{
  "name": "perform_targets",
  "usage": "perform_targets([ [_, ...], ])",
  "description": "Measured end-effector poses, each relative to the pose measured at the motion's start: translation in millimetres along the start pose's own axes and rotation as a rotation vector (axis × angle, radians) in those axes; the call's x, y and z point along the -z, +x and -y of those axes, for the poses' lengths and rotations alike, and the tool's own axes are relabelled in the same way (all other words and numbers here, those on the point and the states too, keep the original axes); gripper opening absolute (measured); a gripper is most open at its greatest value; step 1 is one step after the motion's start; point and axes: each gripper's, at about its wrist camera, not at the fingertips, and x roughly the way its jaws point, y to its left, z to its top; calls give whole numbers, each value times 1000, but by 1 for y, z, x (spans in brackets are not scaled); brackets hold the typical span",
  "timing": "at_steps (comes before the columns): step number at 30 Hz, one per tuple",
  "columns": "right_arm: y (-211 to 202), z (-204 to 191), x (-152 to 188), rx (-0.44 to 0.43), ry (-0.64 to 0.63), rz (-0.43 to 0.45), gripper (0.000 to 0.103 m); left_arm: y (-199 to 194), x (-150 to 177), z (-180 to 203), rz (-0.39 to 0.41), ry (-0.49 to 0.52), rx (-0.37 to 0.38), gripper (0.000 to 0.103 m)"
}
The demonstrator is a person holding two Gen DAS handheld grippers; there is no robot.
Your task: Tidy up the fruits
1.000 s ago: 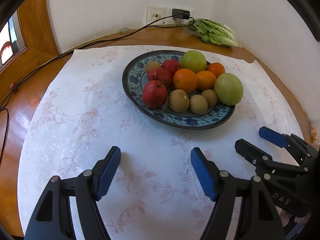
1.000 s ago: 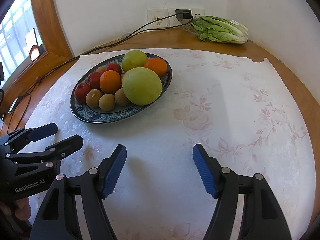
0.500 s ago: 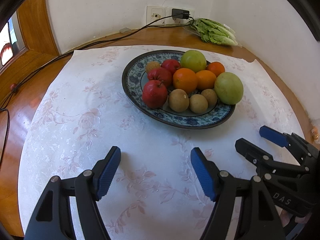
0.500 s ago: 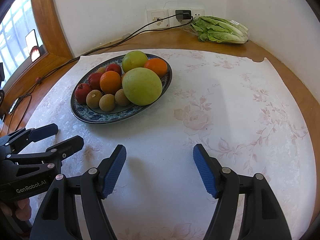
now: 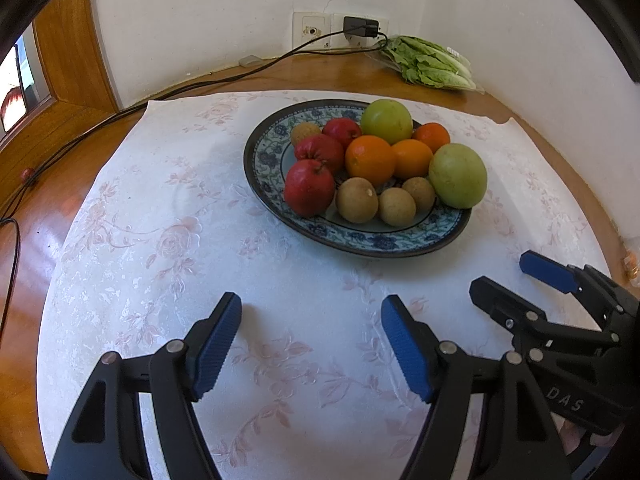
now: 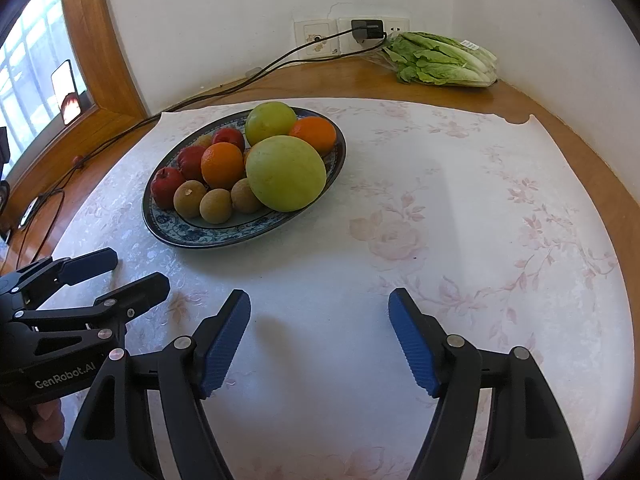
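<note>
**Both grippers empty over the cloth, fruit heaped on the plate**

At the far left, a cable (image 5: 72, 136) runs across the wooden table (image 5: 36, 216) toward a wall socket (image 5: 360, 28). The left gripper (image 5: 310, 344) hangs over the flowered cloth (image 5: 160, 240) with its blue pads (image 5: 218, 344) spread apart and nothing between them. Beyond it, near the middle of the cloth, sits the patterned plate (image 5: 264, 160) carrying all the fruit. Three red apples (image 5: 309, 187) line its left side, with a small brown fruit (image 5: 305, 133) behind them. Three kiwis (image 5: 357, 200) lie along the near edge. Three oranges (image 5: 370, 159) fill the centre and back. One large green fruit (image 5: 458, 175) rests at the right edge, and another (image 5: 386, 121) at the rear. In the back right corner, a bag of lettuce (image 5: 428, 64) lies on bare wood against the wall. The right gripper (image 6: 320, 336) is just beside the left one, also above bare cloth; its jaws are opening, and they too are empty. In the right wrist view the plate (image 6: 188, 236) lies ahead and to the left, well apart from both grippers.
</note>
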Motion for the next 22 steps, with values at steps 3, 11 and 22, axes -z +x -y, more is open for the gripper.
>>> perform_targets([
  [3, 0, 0, 0, -1, 1, 0, 73, 0, 0, -1, -1, 0, -1, 76],
  [11, 0, 0, 0, 0, 1, 1, 73, 0, 0, 1, 0, 0, -1, 76],
  [22, 0, 0, 0, 0, 1, 4, 74, 2, 1, -1, 0, 11, -8, 79],
])
